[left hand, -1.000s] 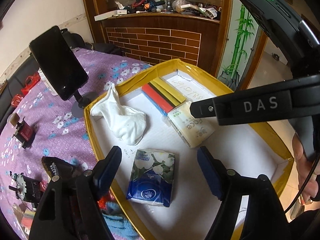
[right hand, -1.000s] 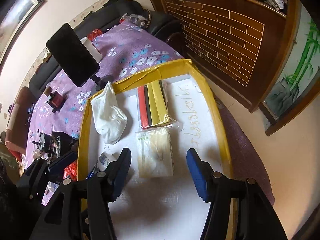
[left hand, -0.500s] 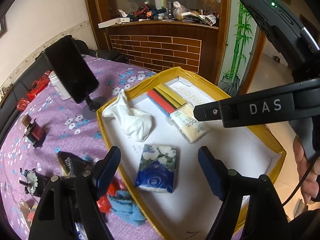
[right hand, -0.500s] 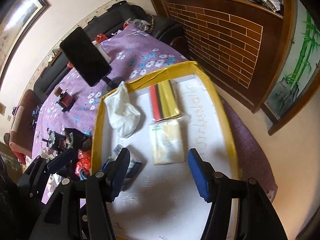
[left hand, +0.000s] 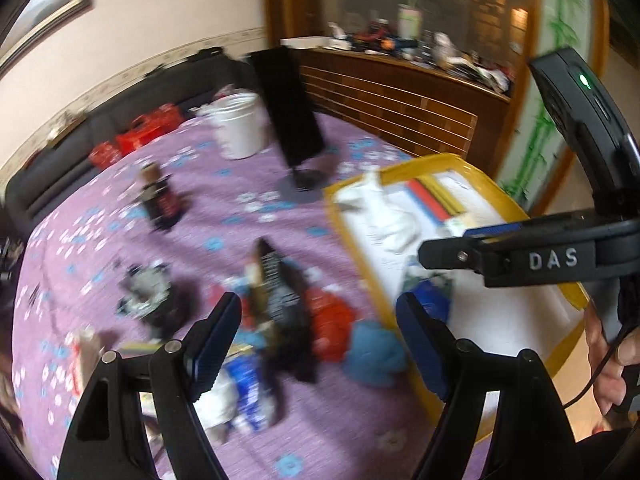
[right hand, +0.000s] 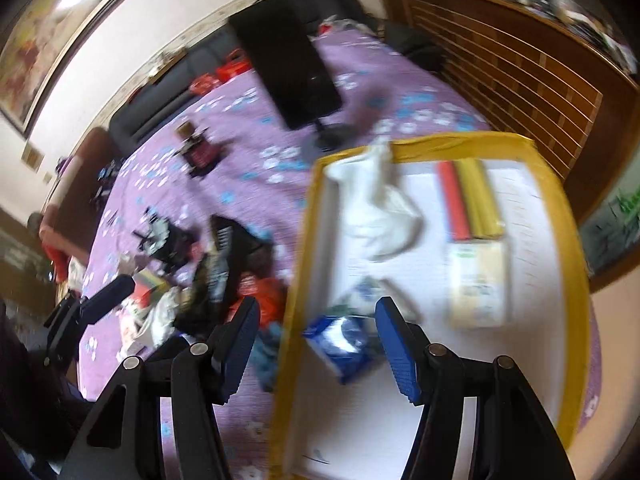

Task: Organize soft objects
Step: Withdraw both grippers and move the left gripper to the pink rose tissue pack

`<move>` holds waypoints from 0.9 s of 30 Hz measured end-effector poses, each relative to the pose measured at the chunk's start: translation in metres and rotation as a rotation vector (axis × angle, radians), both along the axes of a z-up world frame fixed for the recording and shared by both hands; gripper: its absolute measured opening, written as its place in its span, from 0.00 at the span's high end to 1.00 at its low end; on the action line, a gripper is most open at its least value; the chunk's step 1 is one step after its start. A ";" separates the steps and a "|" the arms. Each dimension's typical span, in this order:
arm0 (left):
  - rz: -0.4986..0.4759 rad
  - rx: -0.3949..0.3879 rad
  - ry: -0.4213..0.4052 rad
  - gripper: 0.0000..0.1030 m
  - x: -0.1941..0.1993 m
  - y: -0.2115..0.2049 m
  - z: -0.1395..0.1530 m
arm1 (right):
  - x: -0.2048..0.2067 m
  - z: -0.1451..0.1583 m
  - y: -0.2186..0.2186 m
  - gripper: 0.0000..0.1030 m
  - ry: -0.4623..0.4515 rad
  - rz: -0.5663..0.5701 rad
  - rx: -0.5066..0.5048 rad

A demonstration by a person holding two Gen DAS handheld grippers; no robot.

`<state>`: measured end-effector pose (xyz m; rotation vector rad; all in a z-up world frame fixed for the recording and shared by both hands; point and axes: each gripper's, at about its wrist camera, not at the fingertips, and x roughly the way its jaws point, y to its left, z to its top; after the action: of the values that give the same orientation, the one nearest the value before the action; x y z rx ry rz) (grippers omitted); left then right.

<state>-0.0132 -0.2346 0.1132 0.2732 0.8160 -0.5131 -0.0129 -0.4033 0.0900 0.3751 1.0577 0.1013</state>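
White "DAS" lettering marks the black right gripper [left hand: 532, 260], reaching over the yellow-rimmed white tray [right hand: 568, 240]; both it and the left gripper [left hand: 320, 340] are spread, empty.

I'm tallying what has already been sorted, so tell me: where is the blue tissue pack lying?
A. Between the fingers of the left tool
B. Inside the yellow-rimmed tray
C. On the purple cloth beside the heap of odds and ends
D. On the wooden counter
B: the blue tissue pack lies on the white floor of the yellow-rimmed tray, near the white cloth, and neither tool touches it.
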 end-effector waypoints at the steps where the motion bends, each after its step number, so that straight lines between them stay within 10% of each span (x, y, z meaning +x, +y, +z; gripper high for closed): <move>1: 0.025 -0.004 0.000 0.24 0.001 0.010 0.001 | 0.002 0.001 0.007 0.37 -0.001 0.015 0.000; 19: 0.619 -0.099 0.207 0.23 0.014 0.214 -0.053 | 0.008 0.000 0.065 0.37 -0.003 0.179 -0.027; 27: 0.693 -0.113 0.330 0.23 0.034 0.221 -0.079 | 0.001 -0.003 0.052 0.37 0.002 0.152 -0.024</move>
<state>0.0204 -0.0131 0.0341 -0.2089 1.1290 0.0547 -0.0117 -0.3518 0.0874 0.2733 1.0882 0.2237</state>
